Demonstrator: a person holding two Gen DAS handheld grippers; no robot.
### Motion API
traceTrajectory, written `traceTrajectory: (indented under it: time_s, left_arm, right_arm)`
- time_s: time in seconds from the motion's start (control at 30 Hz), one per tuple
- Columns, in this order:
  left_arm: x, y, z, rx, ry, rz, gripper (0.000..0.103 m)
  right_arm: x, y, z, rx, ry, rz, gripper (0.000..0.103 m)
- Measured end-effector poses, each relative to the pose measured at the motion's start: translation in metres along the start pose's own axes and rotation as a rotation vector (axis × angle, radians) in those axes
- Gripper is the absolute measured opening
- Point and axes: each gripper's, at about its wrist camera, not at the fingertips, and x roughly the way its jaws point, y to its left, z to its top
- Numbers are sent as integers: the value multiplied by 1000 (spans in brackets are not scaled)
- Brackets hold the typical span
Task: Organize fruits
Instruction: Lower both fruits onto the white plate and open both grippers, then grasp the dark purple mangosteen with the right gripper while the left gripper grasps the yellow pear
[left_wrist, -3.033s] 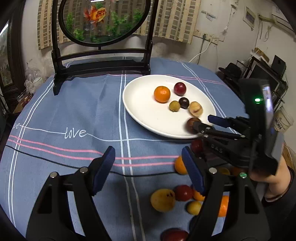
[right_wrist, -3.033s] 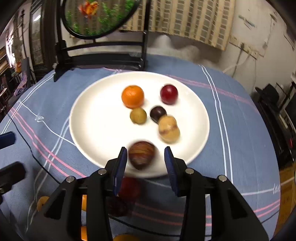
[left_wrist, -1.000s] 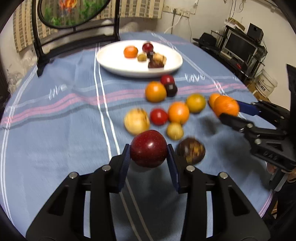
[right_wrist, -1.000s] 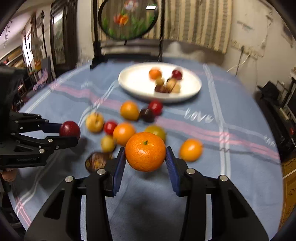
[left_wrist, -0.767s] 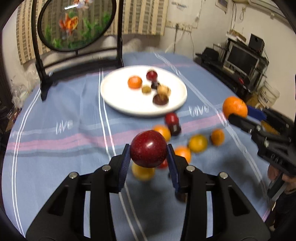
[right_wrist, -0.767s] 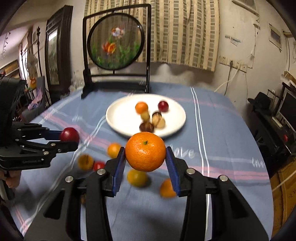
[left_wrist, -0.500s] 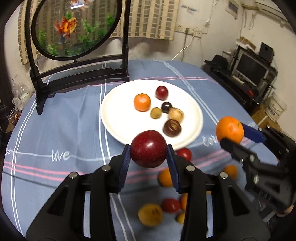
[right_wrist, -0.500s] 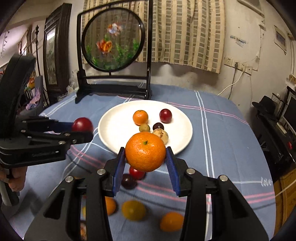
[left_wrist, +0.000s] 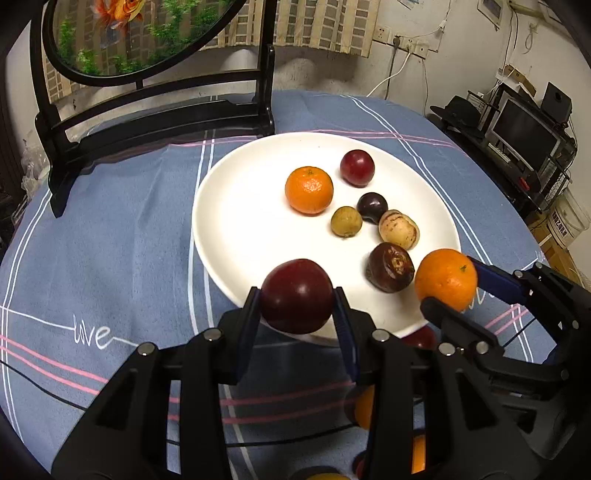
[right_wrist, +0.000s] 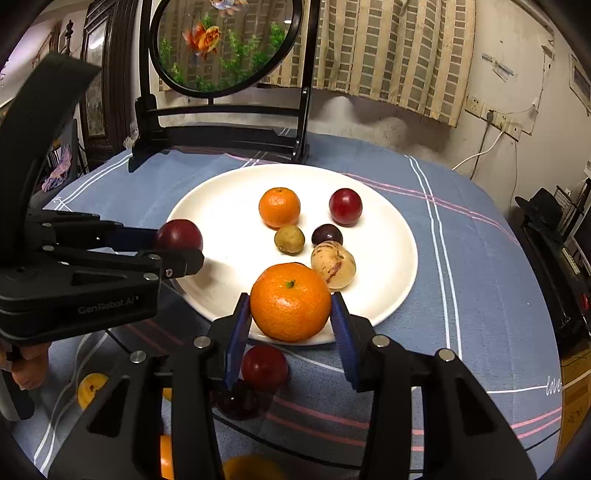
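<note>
The left claw (left_wrist: 297, 306) is clamped on a dark red plum (left_wrist: 297, 295), held over the near edge of the white plate (left_wrist: 240, 221); the right claw (right_wrist: 291, 321) is clamped on an orange mandarin (right_wrist: 290, 301), also at the plate's near rim, to the right of the plum; on the plate lie a smaller mandarin (left_wrist: 309, 190), a red plum (left_wrist: 357, 167), a dark plum (left_wrist: 372, 207), a greenish fruit (left_wrist: 346, 221), a pale speckled fruit (left_wrist: 399, 229) and a brown fruit (left_wrist: 389, 267); more fruit lies on the blue-clothed bench (left_wrist: 110, 240) nearer the cameras, among it a red fruit (right_wrist: 264, 367).
</note>
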Motion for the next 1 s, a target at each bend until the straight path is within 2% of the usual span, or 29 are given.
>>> traceTrajectory:
  time_s: [0.4, 0.5, 0.6, 0.77, 0.93, 1.0]
  left_arm:
    - [5, -1, 4, -24, 9, -4, 41]
    - [-3, -2, 2, -27, -19, 4, 56]
    - [-13, -4, 0, -32, -44, 0, 61]
    - [-27, -9, -7, -25, -55, 2, 65]
    - [-47, -13, -22, -29, -68, 4, 67]
    - [-56, -14, -30, -37, -73, 10, 67]
  right_arm:
    - [7, 3, 4, -16, 19, -15, 46]
    - [0, 1, 3, -2, 10, -14, 46]
    - [-7, -4, 1, 22, 3, -8, 46]
    - [-29, -12, -10, 78, -1, 13, 47]
    - [-58, -7, -31, 74, 2, 29, 47]
    - [-67, -5, -40, 80, 1, 34, 52]
